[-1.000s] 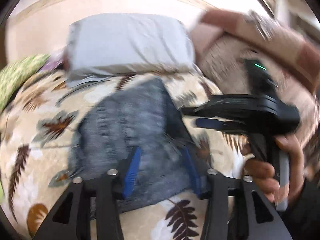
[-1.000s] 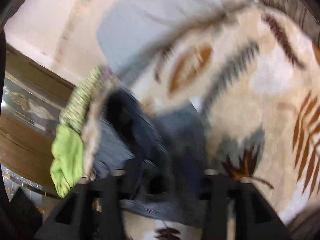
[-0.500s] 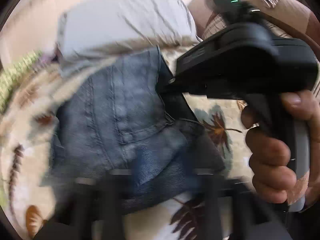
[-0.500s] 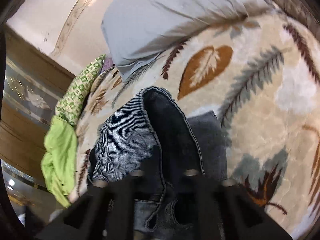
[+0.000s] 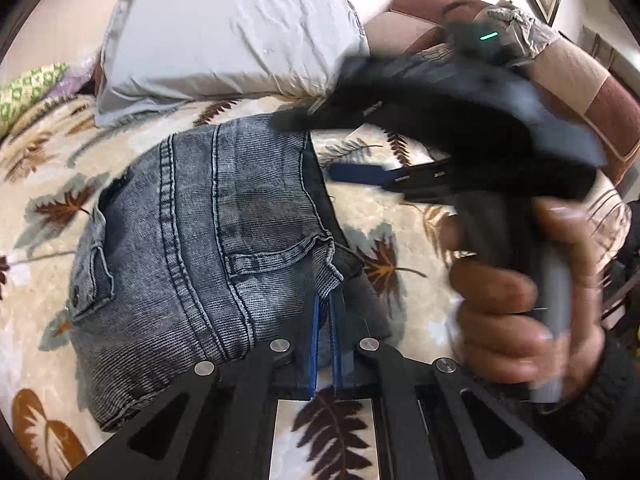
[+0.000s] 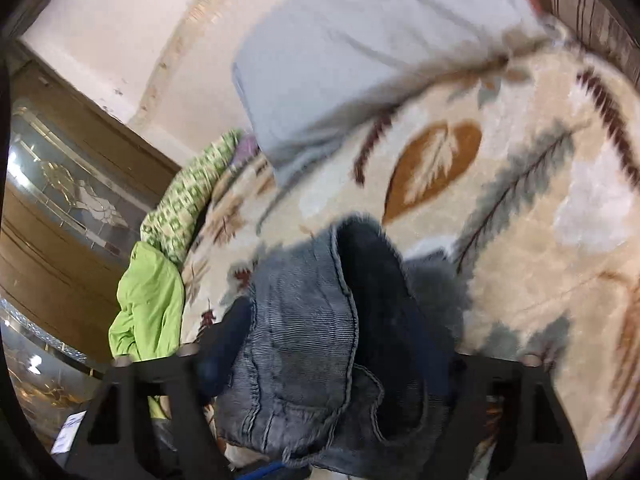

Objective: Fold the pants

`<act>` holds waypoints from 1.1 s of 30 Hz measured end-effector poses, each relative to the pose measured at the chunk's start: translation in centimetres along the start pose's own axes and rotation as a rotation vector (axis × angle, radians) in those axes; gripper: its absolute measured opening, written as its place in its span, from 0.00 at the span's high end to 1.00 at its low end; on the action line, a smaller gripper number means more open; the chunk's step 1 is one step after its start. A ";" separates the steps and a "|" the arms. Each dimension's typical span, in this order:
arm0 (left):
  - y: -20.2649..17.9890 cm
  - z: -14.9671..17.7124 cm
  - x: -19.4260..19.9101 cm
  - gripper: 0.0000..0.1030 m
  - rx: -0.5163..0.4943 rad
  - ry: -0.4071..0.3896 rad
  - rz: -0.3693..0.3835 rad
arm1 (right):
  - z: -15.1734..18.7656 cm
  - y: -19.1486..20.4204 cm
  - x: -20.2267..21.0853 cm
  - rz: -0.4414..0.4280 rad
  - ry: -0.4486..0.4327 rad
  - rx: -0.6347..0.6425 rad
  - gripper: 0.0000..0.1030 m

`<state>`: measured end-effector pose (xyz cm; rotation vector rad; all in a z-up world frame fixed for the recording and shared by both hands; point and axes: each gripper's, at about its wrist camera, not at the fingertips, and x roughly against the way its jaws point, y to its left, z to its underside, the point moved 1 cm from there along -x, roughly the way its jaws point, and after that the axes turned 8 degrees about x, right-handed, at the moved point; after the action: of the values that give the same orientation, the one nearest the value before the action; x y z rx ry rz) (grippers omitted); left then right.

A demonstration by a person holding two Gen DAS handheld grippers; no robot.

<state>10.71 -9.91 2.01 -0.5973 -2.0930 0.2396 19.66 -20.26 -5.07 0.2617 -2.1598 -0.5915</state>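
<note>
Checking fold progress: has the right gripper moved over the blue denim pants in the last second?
Yes. In the left wrist view the right gripper has swung up toward the grey pillow, jaws opening, off the blue denim pants.

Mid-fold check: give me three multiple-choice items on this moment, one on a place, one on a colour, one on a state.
1. Where is the grey pillow?
A) beyond the jeans, at the far end of the leaf-print blanket
B) under the jeans
C) on the floor

2. What colour is the plain cloth hanging at the bed's edge?
A) red
B) bright green
C) white

3. The left gripper has its fingers:
A) wide apart
B) out of view
C) closed on the jeans' near edge

Key: 1 A, the pillow lies past the jeans in the left wrist view; 2 B, it shows green in the right wrist view; 3 C, the blue fingers meet on the denim.
</note>
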 end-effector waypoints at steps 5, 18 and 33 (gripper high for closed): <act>-0.2 -0.3 -0.3 0.97 -0.014 0.017 0.008 | 0.2 -1.6 -1.6 -0.008 0.024 -0.063 0.97; -0.7 1.2 -6.5 0.96 -0.105 0.169 -0.039 | 2.1 -5.6 -2.0 0.173 0.111 -0.144 0.97; -1.9 2.0 2.3 0.66 -0.144 0.025 0.004 | 4.8 -1.5 5.2 0.075 -0.015 -0.059 0.38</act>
<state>7.41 -10.27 3.34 -0.6863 -2.0972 0.0838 12.64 -21.99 -4.67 0.1441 -2.1525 -0.6155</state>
